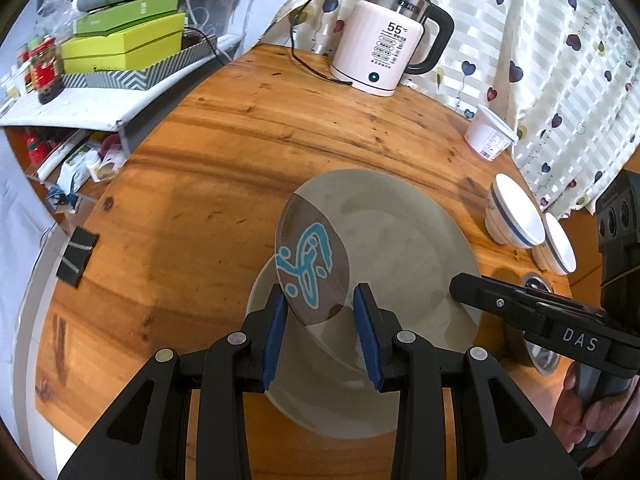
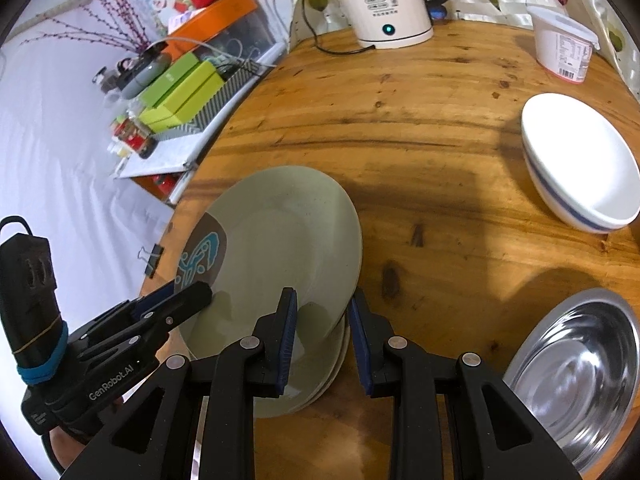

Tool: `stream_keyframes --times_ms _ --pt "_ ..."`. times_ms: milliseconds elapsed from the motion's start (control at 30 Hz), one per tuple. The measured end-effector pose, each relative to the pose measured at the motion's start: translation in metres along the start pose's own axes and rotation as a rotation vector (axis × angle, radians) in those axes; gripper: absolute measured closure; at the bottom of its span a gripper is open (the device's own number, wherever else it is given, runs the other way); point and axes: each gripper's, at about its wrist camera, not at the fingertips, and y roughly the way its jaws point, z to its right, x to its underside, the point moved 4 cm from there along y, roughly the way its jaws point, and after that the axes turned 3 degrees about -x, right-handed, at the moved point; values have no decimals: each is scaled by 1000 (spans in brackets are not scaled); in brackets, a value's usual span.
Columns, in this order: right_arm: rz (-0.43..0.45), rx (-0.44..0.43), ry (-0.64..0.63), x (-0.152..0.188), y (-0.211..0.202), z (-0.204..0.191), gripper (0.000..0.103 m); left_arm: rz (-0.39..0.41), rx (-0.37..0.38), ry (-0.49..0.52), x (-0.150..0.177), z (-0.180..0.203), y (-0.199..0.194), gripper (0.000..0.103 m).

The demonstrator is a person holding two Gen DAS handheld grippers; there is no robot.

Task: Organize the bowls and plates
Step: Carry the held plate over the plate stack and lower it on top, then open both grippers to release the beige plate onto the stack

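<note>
I've got the left gripper (image 1: 320, 332) clamped on the top plate's (image 1: 392, 240) near-left rim, w/ the right gripper (image 2: 322, 340) clamped on its right rim. The plate sits tilted over the plate stack (image 2: 320, 384); white bowls (image 2: 580, 168) lie right of both.

Steel bowl (image 2: 576, 376) — cut off by frame edge.

The middle of the wooden table (image 2: 420, 120) is lying bare, giving lots of room. The kettle (image 1: 380, 48) and white tub (image 2: 564, 46) are standing at the back. White bowls (image 2: 580, 168) and a steel bowl (image 2: 576, 376) are blocking the right. The plate stack (image 2: 280, 248) is filling the near left edge.
</note>
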Motion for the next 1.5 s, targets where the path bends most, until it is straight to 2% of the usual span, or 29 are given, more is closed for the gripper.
stream_keyframes --times_ms 600,967,1233,1500 --pt "-40 -25 -39 19 6 -11 77 -1 -30 -37 27 -8 -12 68" --pt "-46 -17 -67 24 10 -13 77 1 -39 -43 33 -9 -11 68" --pt "-40 28 -146 29 11 -24 74 7 -58 -48 35 -11 -11 68" --pt "-35 64 -175 29 12 -24 72 12 -71 -37 36 -8 -12 67"
